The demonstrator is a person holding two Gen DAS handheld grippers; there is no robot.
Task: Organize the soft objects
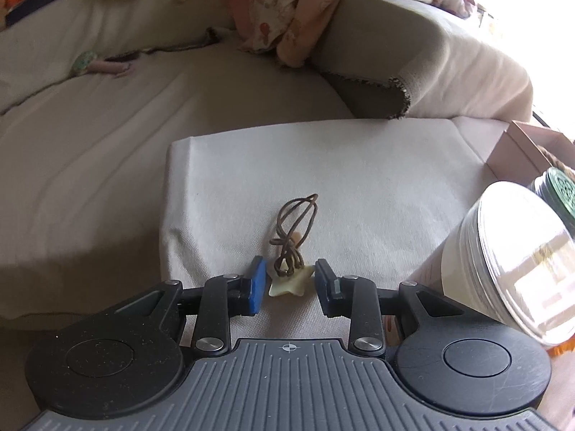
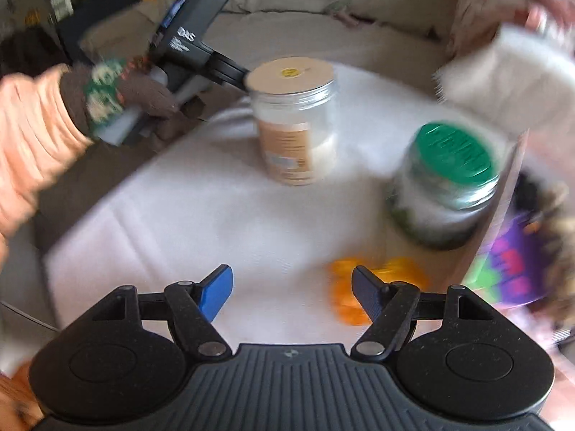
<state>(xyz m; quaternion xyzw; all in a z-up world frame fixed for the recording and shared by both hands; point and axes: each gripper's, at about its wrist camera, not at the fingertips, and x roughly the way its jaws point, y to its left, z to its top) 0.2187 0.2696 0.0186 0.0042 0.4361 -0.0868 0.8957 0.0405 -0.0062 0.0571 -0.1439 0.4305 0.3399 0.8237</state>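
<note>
A pale star-shaped pendant on a brown looped cord lies on a white cloth. My left gripper is open, low over the cloth, with its blue pads on either side of the star, close to it. My right gripper is open and empty above the same white cloth; this view is blurred. An orange soft object lies beside its right finger. The left gripper's body and the gloved hand holding it show at the upper left of the right wrist view.
A clear jar with a tan lid stands mid-cloth and also shows at the right in the left wrist view. A green-lidded jar stands to the right, beside a cardboard box. Floral fabric and a sofa arm lie behind.
</note>
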